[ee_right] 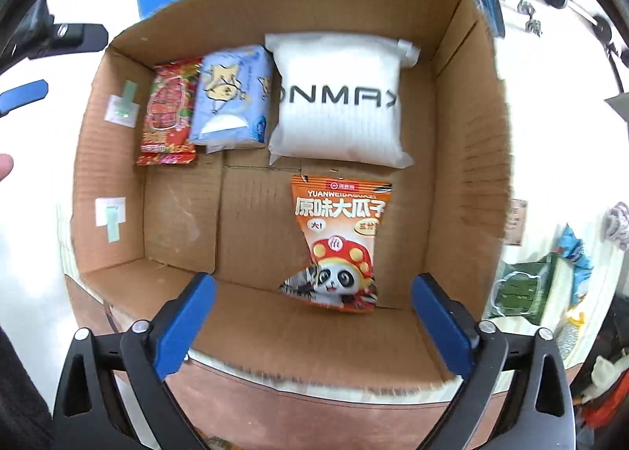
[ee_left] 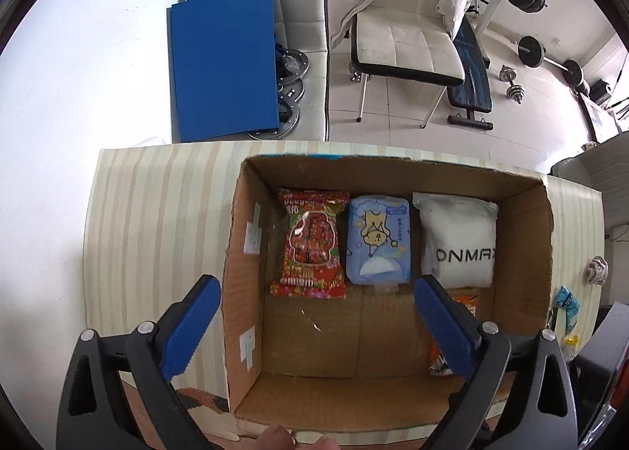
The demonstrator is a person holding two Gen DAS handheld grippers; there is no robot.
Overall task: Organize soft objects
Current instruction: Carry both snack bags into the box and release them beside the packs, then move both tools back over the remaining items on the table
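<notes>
An open cardboard box (ee_left: 243, 253) (ee_right: 464, 143) stands on a striped table. Along its far wall lie a red snack pack (ee_left: 312, 245) (ee_right: 169, 111), a blue tissue pack (ee_left: 379, 239) (ee_right: 232, 96) and a white ONMAX pack (ee_left: 460, 241) (ee_right: 342, 100). An orange seed bag with a panda (ee_right: 340, 241) lies nearer, partly hidden behind my left finger in the left wrist view (ee_left: 468, 302). My left gripper (ee_left: 314, 328) is open and empty over the box's near left. My right gripper (ee_right: 314, 324) is open and empty above the box's near edge.
A blue wrapper (ee_left: 566, 302) (ee_right: 574, 249), a green pack (ee_right: 519, 288) and a crumpled cloth (ee_left: 595, 271) lie on the table right of the box. Behind the table are a blue board (ee_left: 224, 64), white chairs (ee_left: 405, 41) and gym weights (ee_left: 550, 56).
</notes>
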